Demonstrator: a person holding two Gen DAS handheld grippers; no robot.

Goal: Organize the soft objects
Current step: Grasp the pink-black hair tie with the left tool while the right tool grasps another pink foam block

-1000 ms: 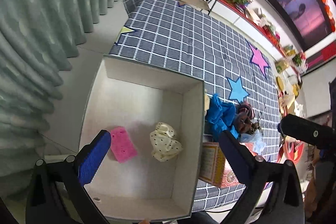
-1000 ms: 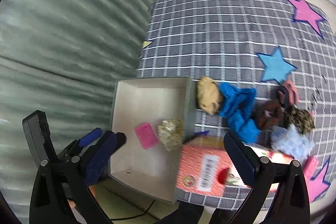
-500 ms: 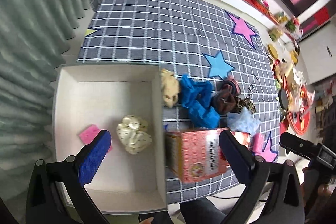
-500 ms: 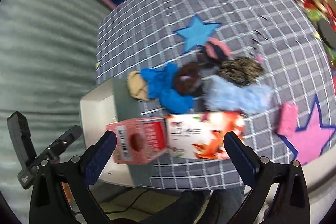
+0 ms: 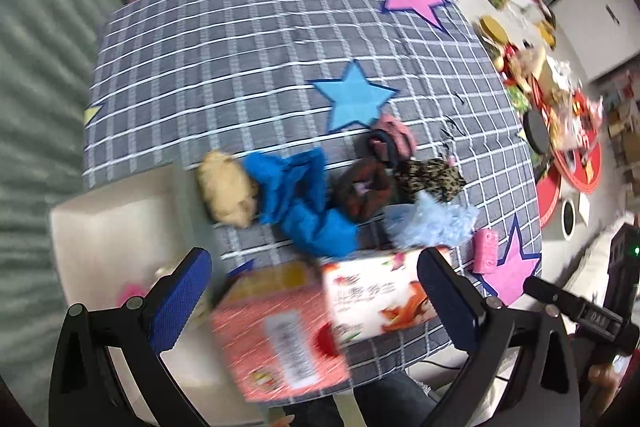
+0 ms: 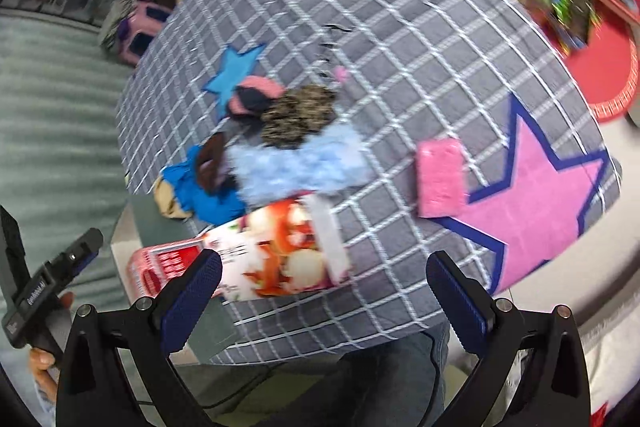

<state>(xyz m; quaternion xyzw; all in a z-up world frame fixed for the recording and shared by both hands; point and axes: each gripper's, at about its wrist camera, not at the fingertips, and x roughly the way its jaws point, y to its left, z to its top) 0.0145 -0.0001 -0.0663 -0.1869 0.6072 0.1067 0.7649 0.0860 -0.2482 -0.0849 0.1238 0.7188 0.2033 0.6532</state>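
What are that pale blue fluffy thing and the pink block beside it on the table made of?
The pale blue thing looks like fuzzy plush or faux fur: its edges are wispy and feathery. The pink block looks like a sponge or foam pad: flat, rectangular and matte with a grainy face. Motion blur leaves both uncertain.

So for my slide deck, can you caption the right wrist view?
Open right gripper hovers over a starred grid tablecloth, facing a pink sponge, a pile of soft items and a carton.

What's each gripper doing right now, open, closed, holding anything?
Left gripper: open, holding nothing, above the red carton.
Right gripper: open, holding nothing.
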